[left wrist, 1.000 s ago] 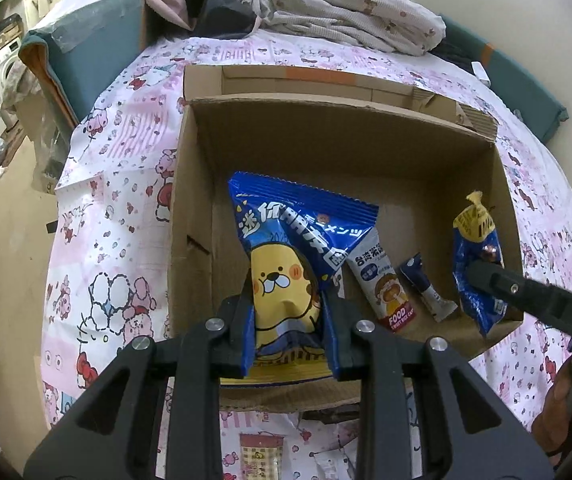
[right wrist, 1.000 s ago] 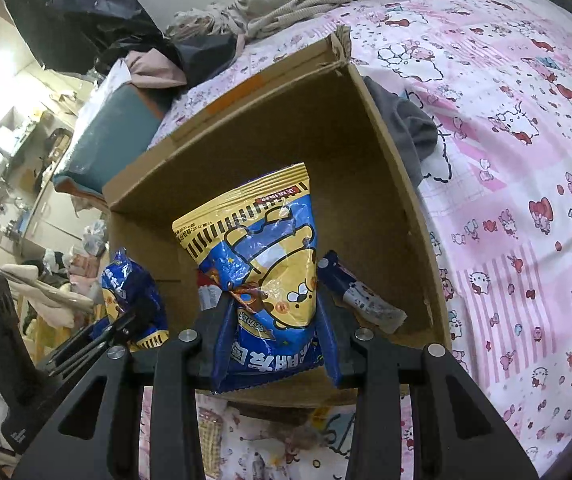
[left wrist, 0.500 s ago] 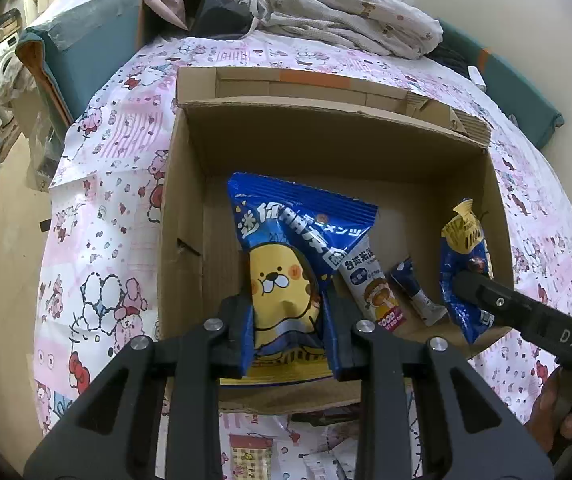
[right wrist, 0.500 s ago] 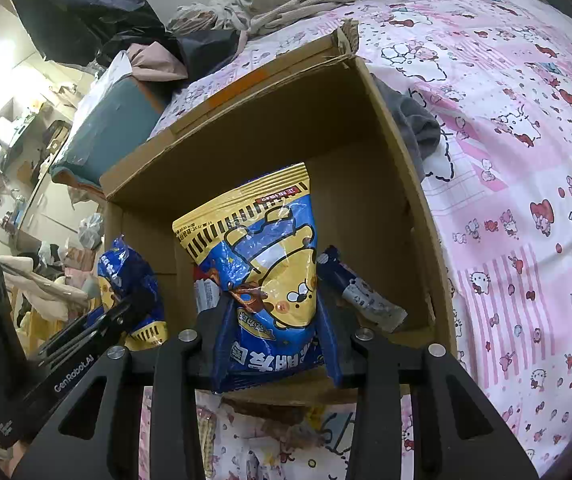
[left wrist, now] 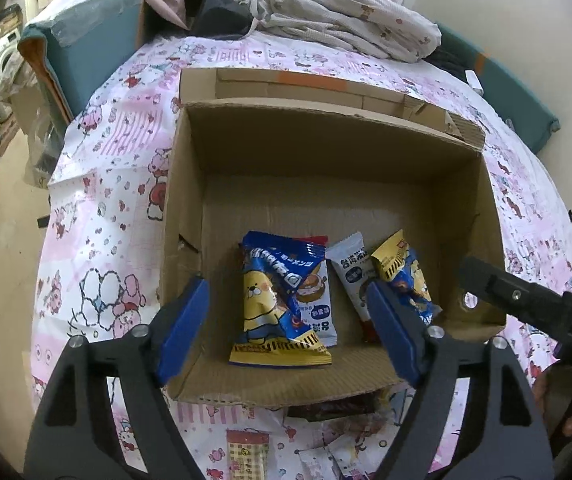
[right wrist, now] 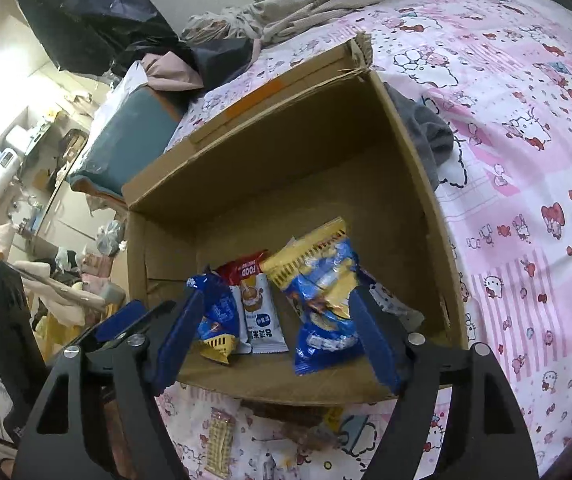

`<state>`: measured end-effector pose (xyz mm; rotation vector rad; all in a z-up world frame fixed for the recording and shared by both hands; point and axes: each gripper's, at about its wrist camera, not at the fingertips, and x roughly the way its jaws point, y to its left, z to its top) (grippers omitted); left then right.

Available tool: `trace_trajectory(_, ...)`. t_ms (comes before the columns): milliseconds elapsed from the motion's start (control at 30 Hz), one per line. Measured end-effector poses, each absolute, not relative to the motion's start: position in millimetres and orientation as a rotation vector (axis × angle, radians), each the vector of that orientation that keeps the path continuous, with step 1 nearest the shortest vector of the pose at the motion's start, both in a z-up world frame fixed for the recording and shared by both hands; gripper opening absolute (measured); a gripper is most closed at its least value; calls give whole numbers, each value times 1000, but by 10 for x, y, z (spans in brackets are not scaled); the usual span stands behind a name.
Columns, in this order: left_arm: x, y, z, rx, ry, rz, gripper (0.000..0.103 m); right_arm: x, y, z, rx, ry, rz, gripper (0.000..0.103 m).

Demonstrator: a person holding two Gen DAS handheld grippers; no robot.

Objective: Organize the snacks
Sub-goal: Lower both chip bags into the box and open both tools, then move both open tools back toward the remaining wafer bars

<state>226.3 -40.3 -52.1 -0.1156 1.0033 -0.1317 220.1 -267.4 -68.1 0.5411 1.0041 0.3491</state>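
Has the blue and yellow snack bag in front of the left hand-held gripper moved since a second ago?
Yes. The snack bag has dropped from between the opening fingers onto the floor of the cardboard box, near the front wall.

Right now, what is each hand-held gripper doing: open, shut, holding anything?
Left hand-held gripper: jaws opening, holding nothing; blue bag lies released in the box.
Right hand-held gripper: jaws opening, second bag let go.

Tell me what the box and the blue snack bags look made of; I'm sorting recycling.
The box looks like plain brown corrugated cardboard, matte, with fluting showing along its near edge. The blue snack bags seem glossy printed plastic film: they crinkle and catch glare.
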Motion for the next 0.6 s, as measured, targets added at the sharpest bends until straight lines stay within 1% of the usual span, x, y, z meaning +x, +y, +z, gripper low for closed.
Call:
trace_trajectory(367, 2122, -220, -405, -174, 1001, -101, 78, 2143, -2790, -630, 610, 987, 336, 78)
trace_trajectory(600, 1826, -150, -386, -110, 1012, -72, 78, 1975, -2806, -652, 597, 1015, 324, 78)
